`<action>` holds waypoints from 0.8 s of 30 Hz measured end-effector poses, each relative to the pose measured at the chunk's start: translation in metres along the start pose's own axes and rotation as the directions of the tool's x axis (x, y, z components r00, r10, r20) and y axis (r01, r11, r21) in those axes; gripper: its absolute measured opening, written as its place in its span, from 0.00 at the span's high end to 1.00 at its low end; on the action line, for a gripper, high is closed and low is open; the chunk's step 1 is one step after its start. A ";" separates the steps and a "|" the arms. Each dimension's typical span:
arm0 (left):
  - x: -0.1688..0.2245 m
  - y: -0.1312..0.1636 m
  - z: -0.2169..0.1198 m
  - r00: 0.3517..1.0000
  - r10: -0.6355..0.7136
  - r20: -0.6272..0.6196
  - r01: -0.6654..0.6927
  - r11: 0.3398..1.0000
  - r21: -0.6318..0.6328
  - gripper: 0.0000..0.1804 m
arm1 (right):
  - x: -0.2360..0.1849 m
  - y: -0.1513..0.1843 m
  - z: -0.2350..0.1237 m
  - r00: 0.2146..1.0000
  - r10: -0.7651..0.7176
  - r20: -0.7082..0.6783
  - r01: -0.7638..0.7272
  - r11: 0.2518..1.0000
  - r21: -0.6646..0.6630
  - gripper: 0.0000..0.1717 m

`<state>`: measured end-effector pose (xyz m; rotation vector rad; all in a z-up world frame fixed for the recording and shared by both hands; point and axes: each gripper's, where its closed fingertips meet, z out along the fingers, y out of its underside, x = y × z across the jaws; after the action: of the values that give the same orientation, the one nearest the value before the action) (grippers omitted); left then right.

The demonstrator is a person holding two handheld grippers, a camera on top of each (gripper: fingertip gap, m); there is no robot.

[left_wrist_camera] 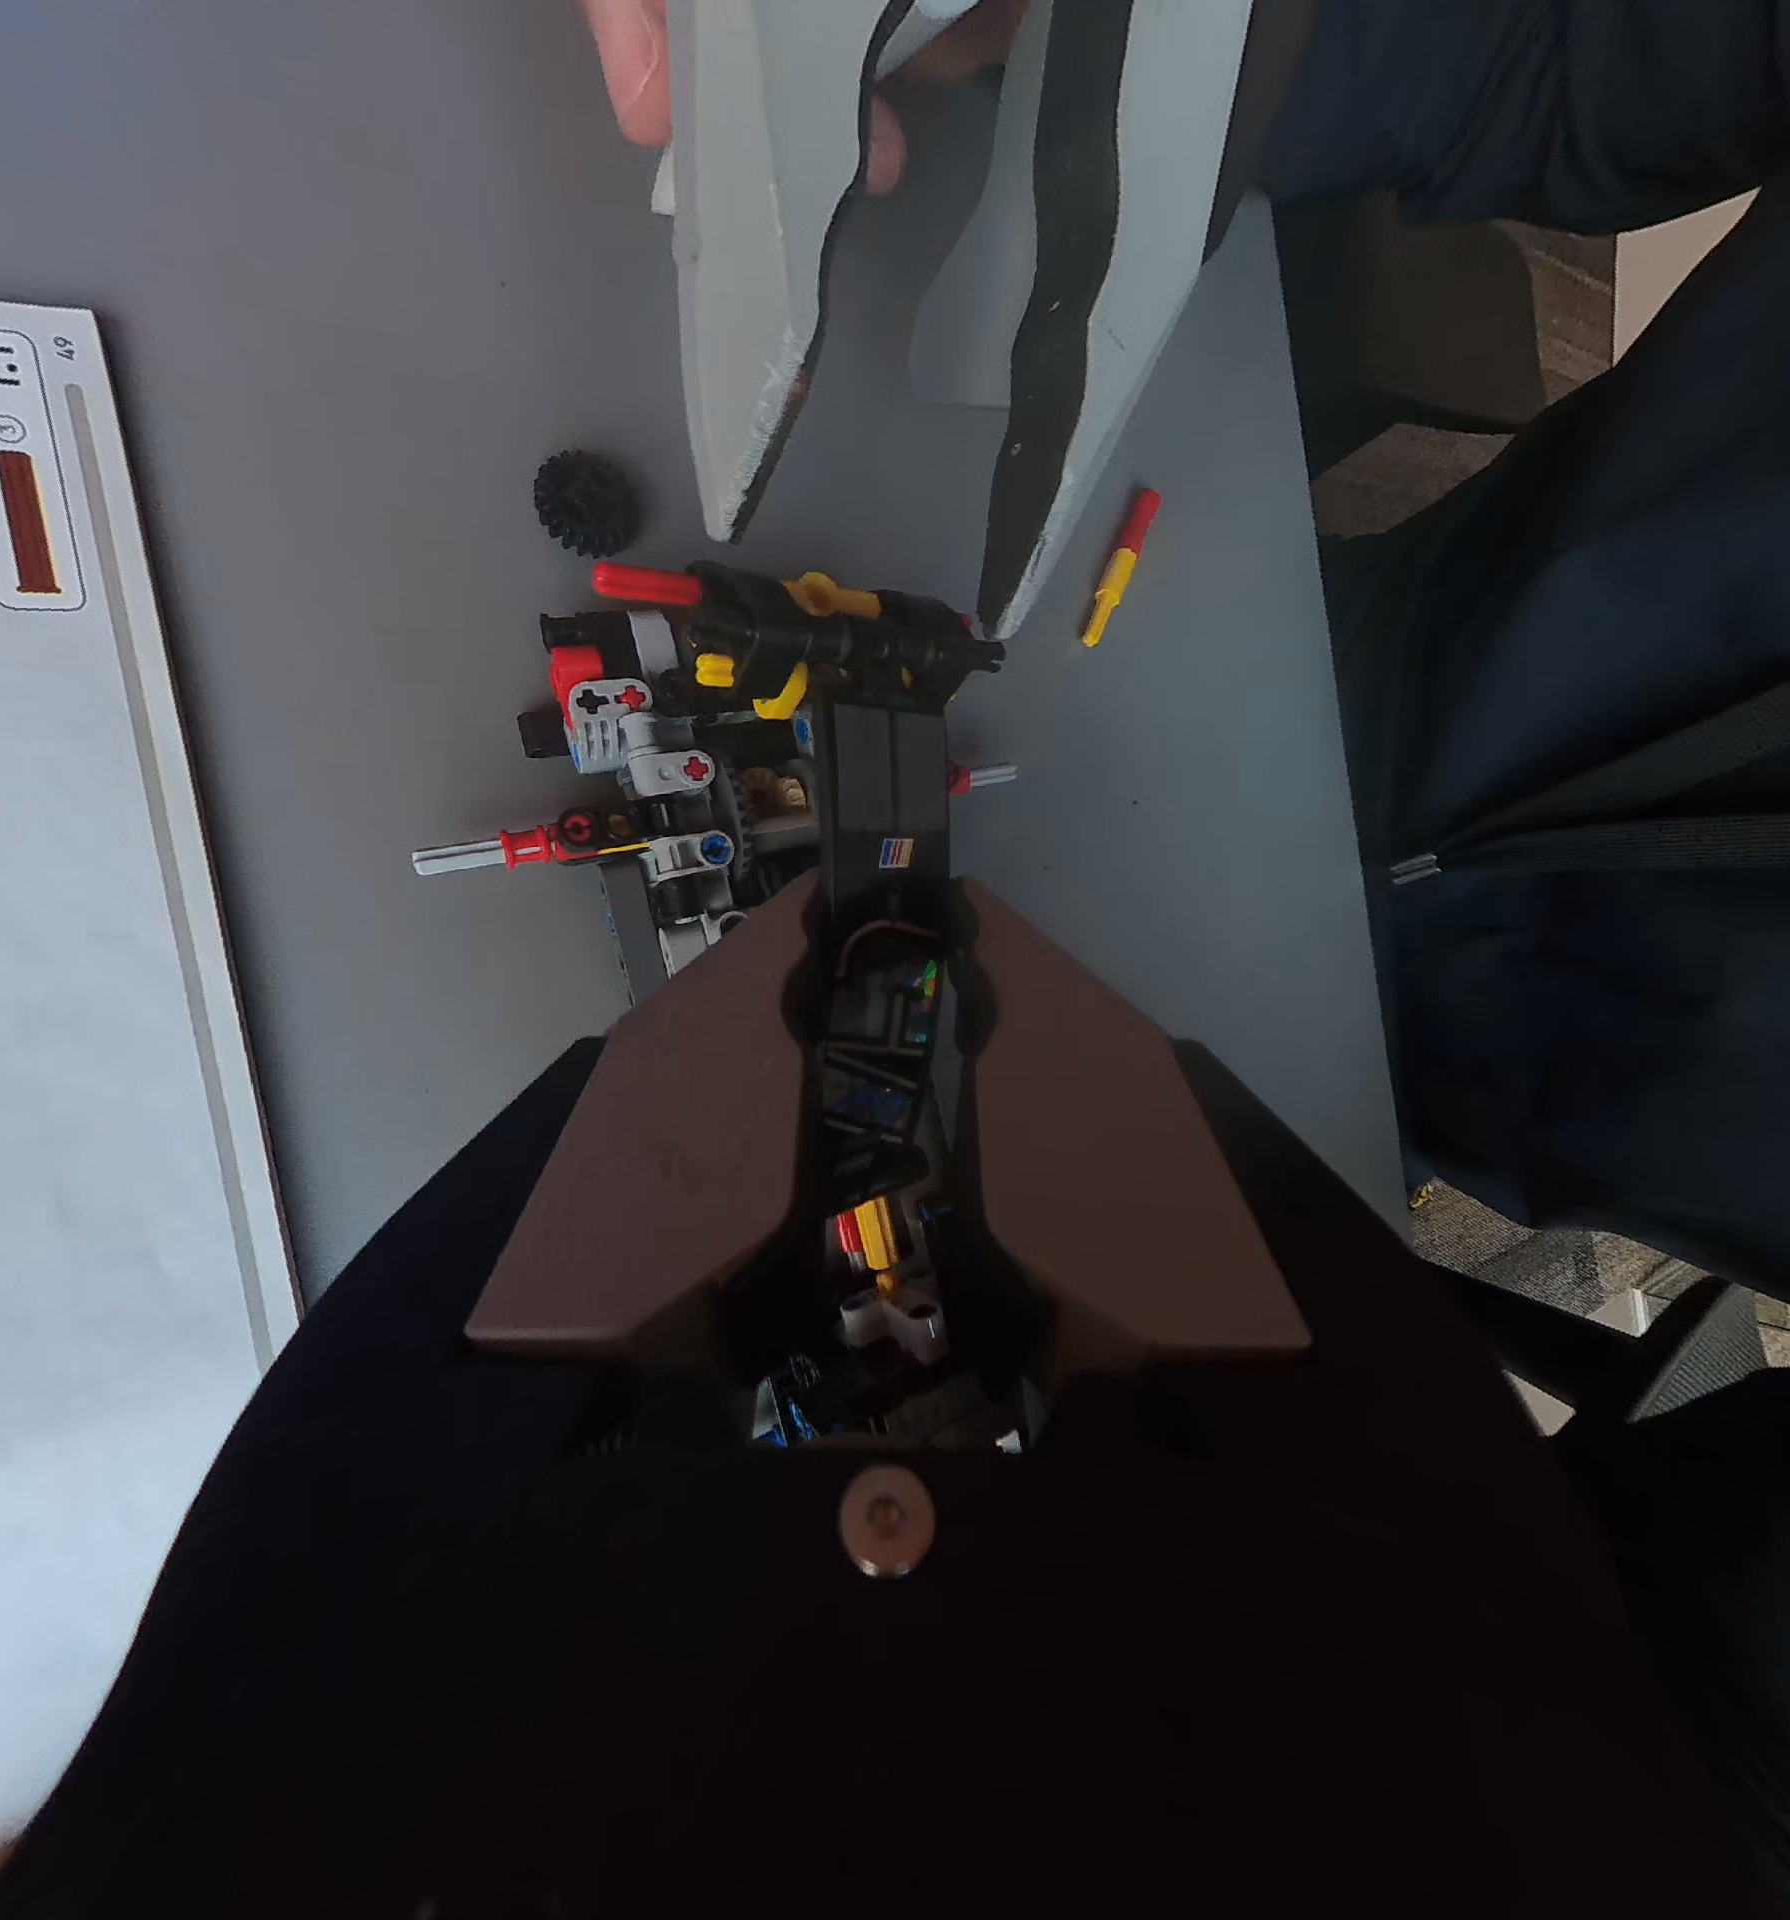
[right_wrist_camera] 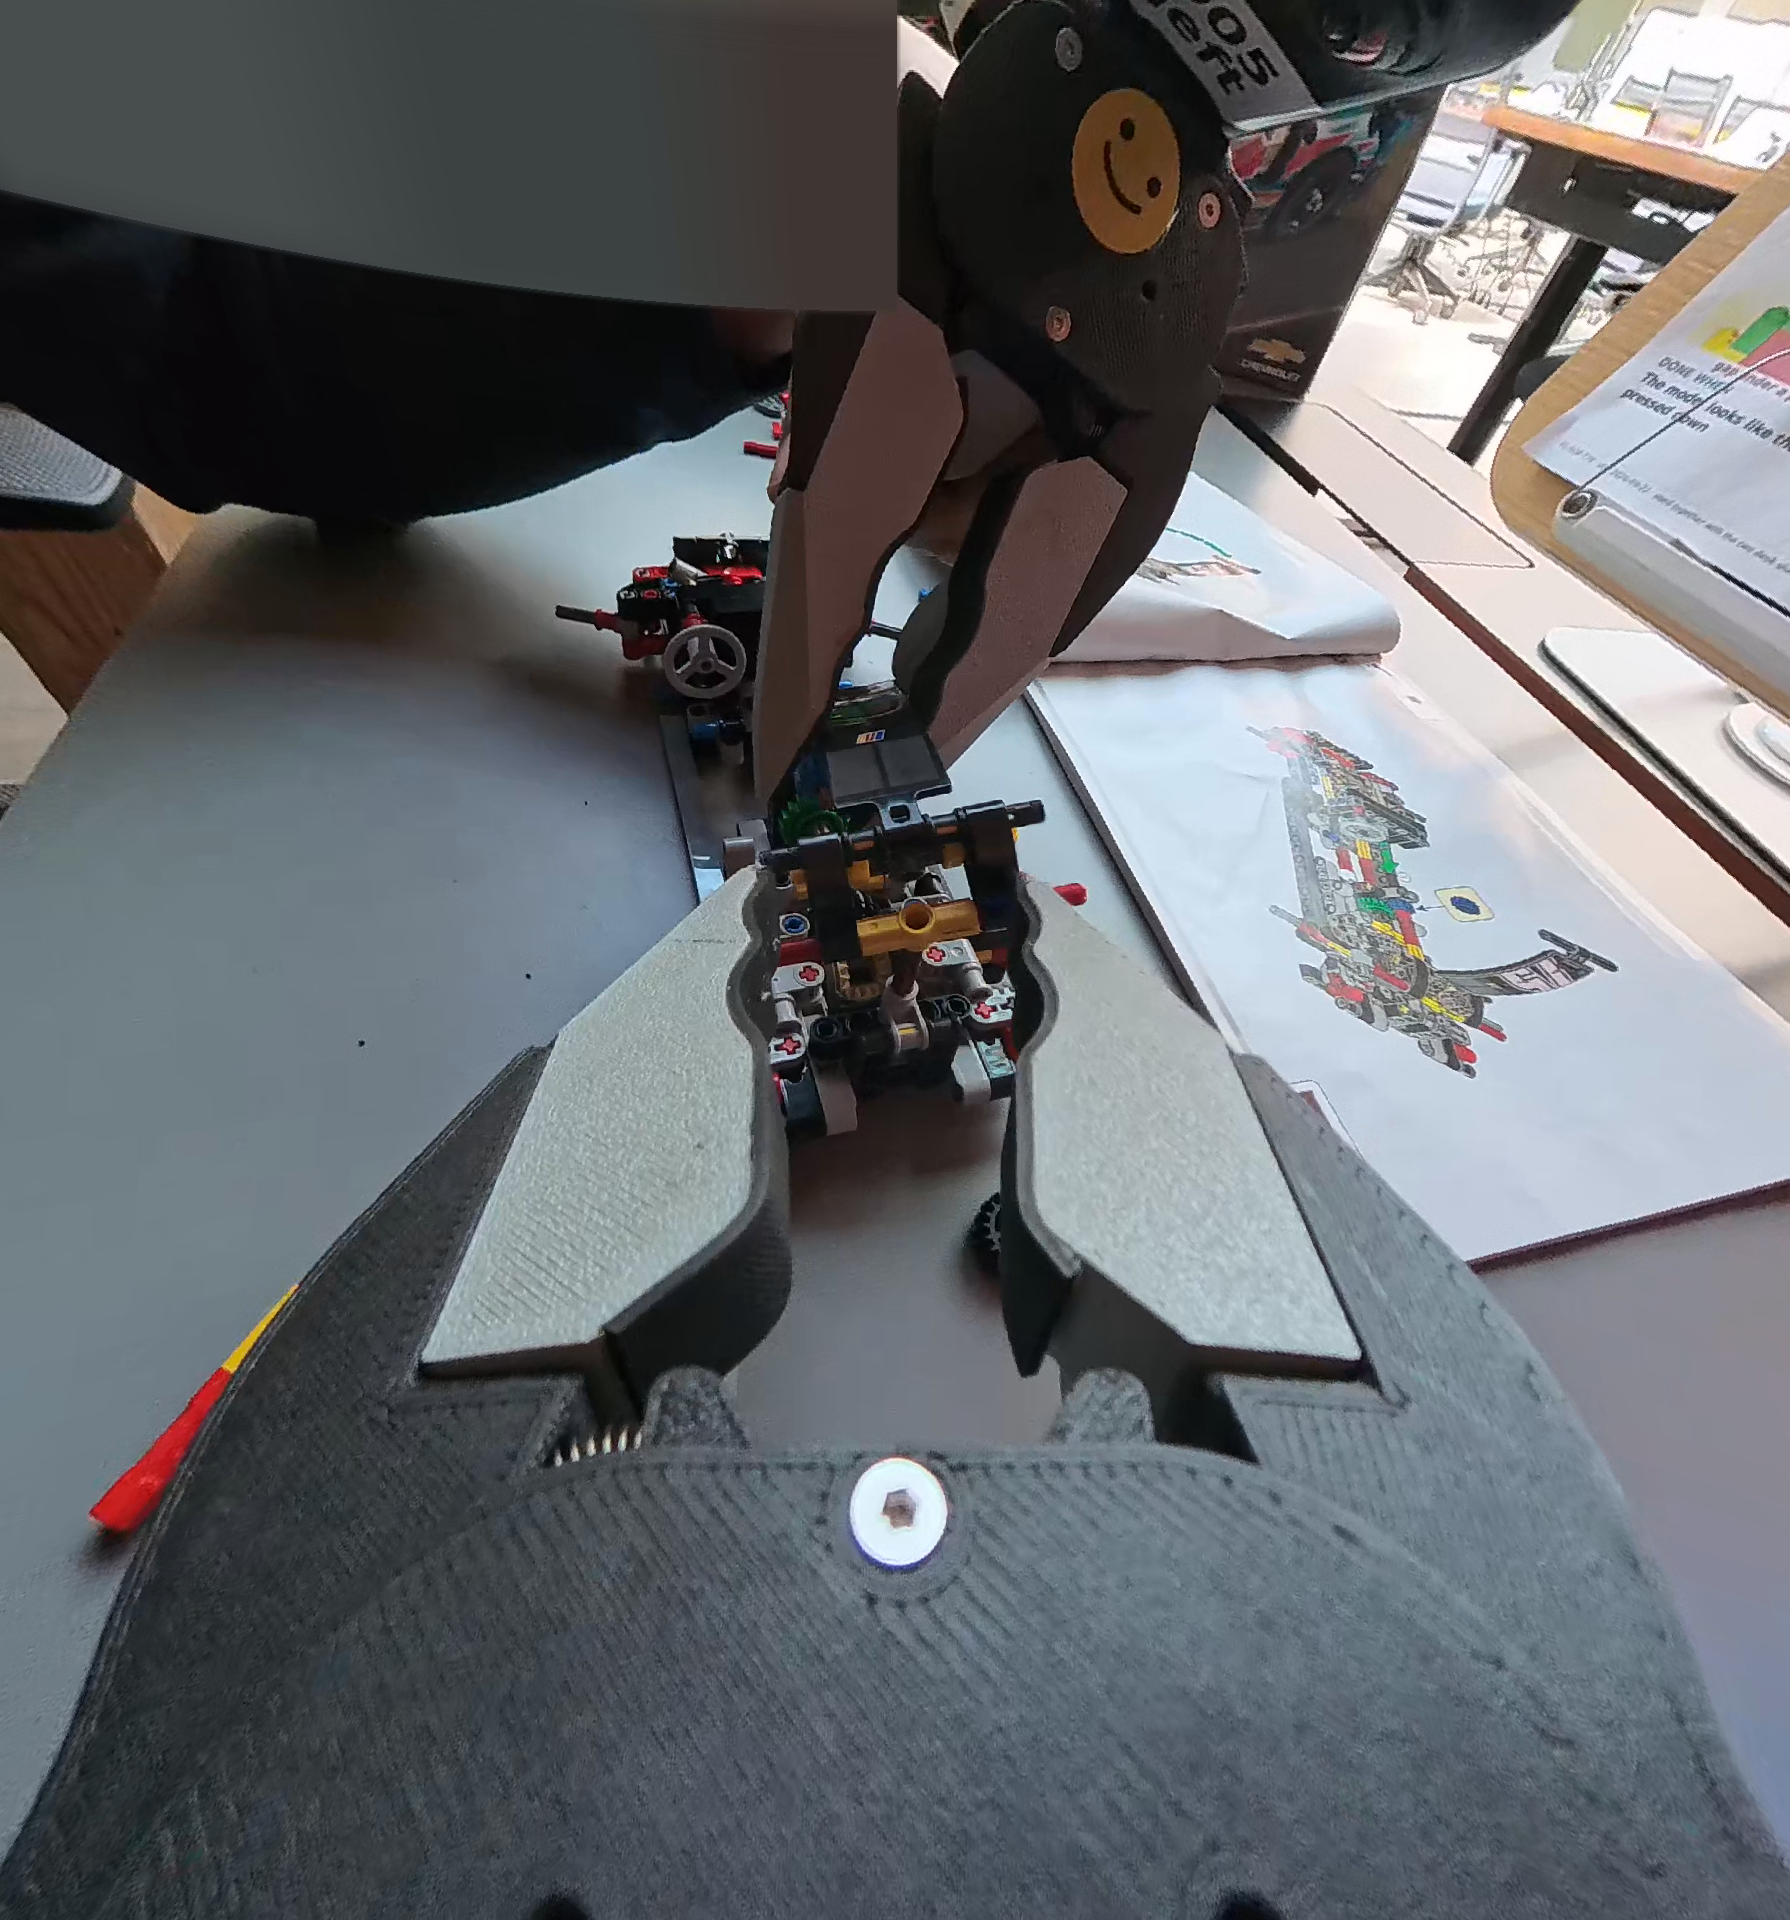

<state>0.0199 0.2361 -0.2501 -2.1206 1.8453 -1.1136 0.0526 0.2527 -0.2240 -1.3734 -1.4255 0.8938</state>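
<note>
The right gripper (right_wrist_camera: 893, 966) has its grey fingers (right_wrist_camera: 662, 1049) closed against both sides of the near end of a brick-built model chassis (right_wrist_camera: 891, 997) standing on the grey table (right_wrist_camera: 299, 883). Just beyond, the left gripper (left_wrist_camera: 886, 914) is clamped with brown fingers (left_wrist_camera: 704, 1060) on the chassis's black curved panel (left_wrist_camera: 886, 790), which bears a small striped sticker. A black gear (left_wrist_camera: 581, 499) and red-and-yellow pin (left_wrist_camera: 1119, 566) lie beside the chassis; farther off are a printed instruction booklet (right_wrist_camera: 1390, 935) and a lettered dark carton (right_wrist_camera: 1317, 260).
</note>
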 end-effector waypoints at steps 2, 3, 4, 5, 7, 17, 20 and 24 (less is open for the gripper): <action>0.000 0.000 0.000 1.000 -0.002 -0.002 0.002 1.000 -0.001 0.90 | 0.000 0.000 0.000 1.000 0.008 0.004 -0.008 1.000 0.003 0.77; 0.000 0.001 0.000 1.000 -0.003 -0.003 0.003 1.000 -0.001 0.90 | 0.001 0.000 -0.001 1.000 0.012 0.006 -0.012 1.000 0.007 0.78; -0.001 0.001 0.000 1.000 -0.004 -0.003 0.004 1.000 -0.002 0.90 | 0.001 -0.001 -0.002 1.000 0.017 0.008 -0.017 1.000 0.014 0.80; -0.001 0.001 0.000 1.000 -0.005 -0.003 0.005 1.000 -0.002 0.90 | 0.002 -0.002 -0.003 1.000 0.023 0.010 -0.023 0.999 0.022 0.82; -0.002 0.002 0.000 1.000 -0.007 -0.004 0.007 1.000 -0.002 0.90 | 0.004 -0.004 -0.006 0.999 0.040 0.009 -0.040 0.998 0.039 0.83; -0.003 0.003 -0.001 1.000 -0.013 0.007 0.013 1.000 -0.005 0.91 | 0.009 0.008 -0.001 0.999 0.047 -0.019 -0.047 0.999 -0.027 0.90; -0.003 0.002 -0.002 1.000 -0.013 0.003 0.013 1.000 0.000 0.91 | 0.009 0.010 -0.001 0.998 0.059 -0.014 -0.059 0.998 -0.035 0.91; -0.003 0.003 -0.001 1.000 -0.017 0.001 0.017 1.000 -0.005 0.91 | 0.009 0.011 0.000 0.997 0.075 -0.005 -0.075 0.997 -0.034 0.91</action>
<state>0.0166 0.2388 -0.2526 -2.1430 1.8351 -1.1117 0.0563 0.2629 -0.2332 -1.4623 -1.4002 0.9184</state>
